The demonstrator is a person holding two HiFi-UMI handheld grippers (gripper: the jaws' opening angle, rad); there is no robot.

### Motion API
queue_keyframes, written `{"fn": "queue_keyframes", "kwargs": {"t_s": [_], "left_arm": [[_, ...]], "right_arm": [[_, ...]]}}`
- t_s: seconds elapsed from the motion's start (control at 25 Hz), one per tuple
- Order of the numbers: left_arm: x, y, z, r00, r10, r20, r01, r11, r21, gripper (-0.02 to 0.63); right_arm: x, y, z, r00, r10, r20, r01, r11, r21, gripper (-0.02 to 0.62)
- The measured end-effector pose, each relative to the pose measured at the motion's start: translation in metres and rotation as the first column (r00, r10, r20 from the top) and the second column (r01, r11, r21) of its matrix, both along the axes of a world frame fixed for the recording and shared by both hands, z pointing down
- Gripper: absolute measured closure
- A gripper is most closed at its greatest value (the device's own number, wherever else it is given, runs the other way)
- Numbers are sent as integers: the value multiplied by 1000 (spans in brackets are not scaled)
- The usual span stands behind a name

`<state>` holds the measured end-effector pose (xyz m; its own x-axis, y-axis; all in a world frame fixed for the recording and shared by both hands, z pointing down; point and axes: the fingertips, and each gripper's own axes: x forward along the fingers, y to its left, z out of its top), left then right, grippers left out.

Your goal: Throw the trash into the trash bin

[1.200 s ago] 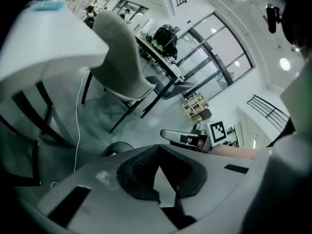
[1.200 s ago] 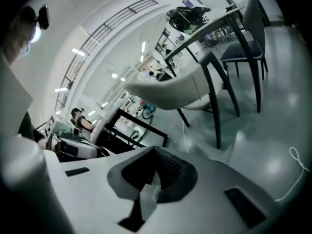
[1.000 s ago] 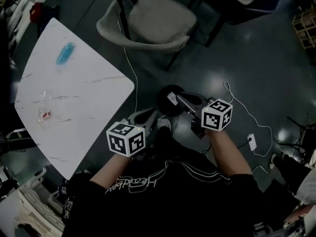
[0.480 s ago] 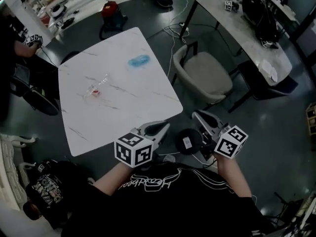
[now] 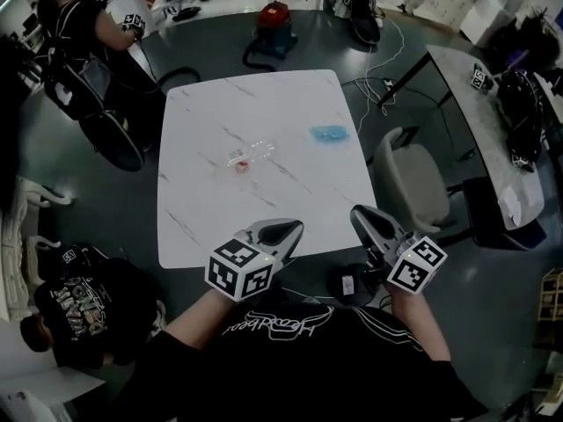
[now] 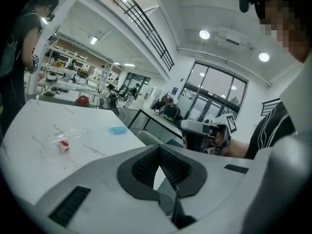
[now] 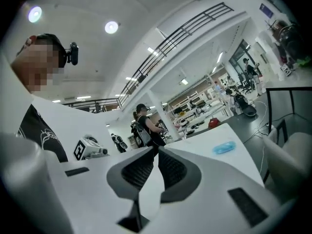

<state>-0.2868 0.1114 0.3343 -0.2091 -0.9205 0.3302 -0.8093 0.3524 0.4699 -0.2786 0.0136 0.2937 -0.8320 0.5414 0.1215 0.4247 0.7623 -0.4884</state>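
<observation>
Around the white marble table (image 5: 220, 209): a grey upholstered chair (image 5: 406, 183) drawn close against its right side, a red vacuum cleaner (image 5: 273, 18) with its hose on the floor past the far edge, a standing person with a backpack (image 5: 84, 38) off the far left corner, and a second person in a black printed shirt (image 5: 79, 301) low at the near left. Beyond the chair, a long desk (image 5: 484, 104) loaded with black bags. On the floor below and between the two grippers, a dark round thing (image 5: 347, 282) with a white label, perhaps the trash bin, too dim to say for sure.

Jaws of the left gripper (image 5: 290, 231) pressed together, nothing between them. Those of the right gripper (image 5: 363, 220) likewise closed on nothing. Both held side by side, tips pointing toward the table, the left showing over its near edge, the right at the near right corner.

Trash on the tabletop, well apart from both grippers. A clear plastic piece (image 5: 249, 155) with a red end lies flat near the middle, ahead of the left gripper. A crumpled blue wrapper (image 5: 330, 133) lies farther on, near the right edge, ahead of the right gripper and on the chair's side.

Bare marble from the near edge up to the clear plastic piece. Open floor along the table's left side as far as the backpack wearer, and along the near edge. Right side narrowed by the chair, far edge by the vacuum cleaner and its hose.
</observation>
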Motion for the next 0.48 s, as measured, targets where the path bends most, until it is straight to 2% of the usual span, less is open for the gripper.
{"fn": "queue_keyframes", "kwargs": {"t_s": [0.16, 0.36, 0.4, 0.48], "left_arm": [[-46, 41, 11, 998, -56, -4, 56, 998, -39, 600], [-92, 90, 29, 995, -104, -8, 103, 991, -87, 598], [-100, 98, 34, 994, -107, -12, 105, 990, -95, 589], [-113, 112, 44, 994, -107, -23, 104, 989, -109, 528]], "right_arm": [[-41, 36, 6, 998, -57, -19, 57, 998, 7, 560], [-82, 71, 31, 995, -78, -70, 76, 997, -26, 560], [-88, 77, 37, 993, -80, -83, 77, 996, -33, 560], [-96, 87, 47, 991, -78, -105, 74, 996, -46, 560]]}}
